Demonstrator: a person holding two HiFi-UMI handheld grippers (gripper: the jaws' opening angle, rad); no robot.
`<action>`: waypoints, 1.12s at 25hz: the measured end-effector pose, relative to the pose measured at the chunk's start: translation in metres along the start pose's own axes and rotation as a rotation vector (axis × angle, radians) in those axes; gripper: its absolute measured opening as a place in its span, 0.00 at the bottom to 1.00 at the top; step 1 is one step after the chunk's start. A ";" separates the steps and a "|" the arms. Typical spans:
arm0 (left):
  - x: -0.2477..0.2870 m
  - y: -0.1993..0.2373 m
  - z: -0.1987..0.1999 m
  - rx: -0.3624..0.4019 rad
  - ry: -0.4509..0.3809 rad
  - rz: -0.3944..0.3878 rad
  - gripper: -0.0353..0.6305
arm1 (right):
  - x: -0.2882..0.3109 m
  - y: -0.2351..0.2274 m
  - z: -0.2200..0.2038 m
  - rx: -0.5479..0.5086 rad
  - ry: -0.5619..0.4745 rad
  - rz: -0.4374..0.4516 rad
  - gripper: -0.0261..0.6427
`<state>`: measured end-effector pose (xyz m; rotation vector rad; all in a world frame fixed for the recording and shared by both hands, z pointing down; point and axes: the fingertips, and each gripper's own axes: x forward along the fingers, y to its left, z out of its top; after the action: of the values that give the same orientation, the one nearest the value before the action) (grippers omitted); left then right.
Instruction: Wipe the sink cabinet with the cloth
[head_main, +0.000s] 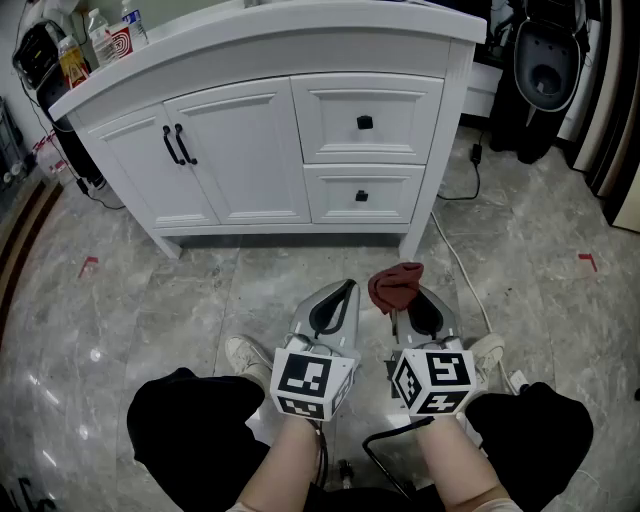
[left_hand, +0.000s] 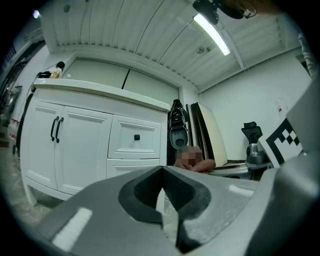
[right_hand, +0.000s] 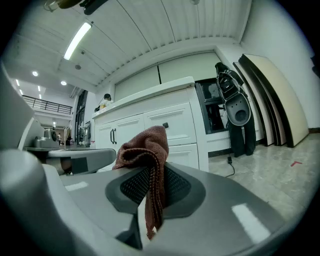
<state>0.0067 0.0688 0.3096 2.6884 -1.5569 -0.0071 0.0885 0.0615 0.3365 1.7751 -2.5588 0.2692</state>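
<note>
The white sink cabinet (head_main: 270, 140) stands ahead of me, with two doors on black handles and two drawers with black knobs (head_main: 364, 122). My right gripper (head_main: 402, 296) is shut on a reddish-brown cloth (head_main: 395, 285), which bunches above the jaw tips and hangs down between them in the right gripper view (right_hand: 150, 165). My left gripper (head_main: 345, 292) is shut with nothing in it; its pads meet in the left gripper view (left_hand: 162, 192). Both grippers are held low over the floor, well short of the cabinet front (right_hand: 150, 130).
Bottles and a packet (head_main: 95, 40) sit on the cabinet's left top. A white cable (head_main: 462, 270) runs along the marble floor at the right. A dark toilet-shaped fixture (head_main: 545, 60) and leaning boards stand at the far right. Red tape marks (head_main: 88, 265) lie on the floor.
</note>
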 end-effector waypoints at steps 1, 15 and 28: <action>0.000 0.000 -0.001 0.000 0.001 -0.001 0.06 | 0.001 0.000 -0.001 0.000 0.001 0.000 0.17; 0.007 0.009 -0.003 -0.013 0.002 0.005 0.06 | 0.007 -0.003 -0.007 0.018 -0.004 -0.022 0.17; 0.069 0.070 0.026 0.038 -0.037 0.023 0.06 | 0.102 -0.006 0.044 0.065 -0.082 0.002 0.17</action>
<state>-0.0201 -0.0259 0.2870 2.7134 -1.6145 -0.0272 0.0621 -0.0417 0.3049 1.8427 -2.6368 0.2885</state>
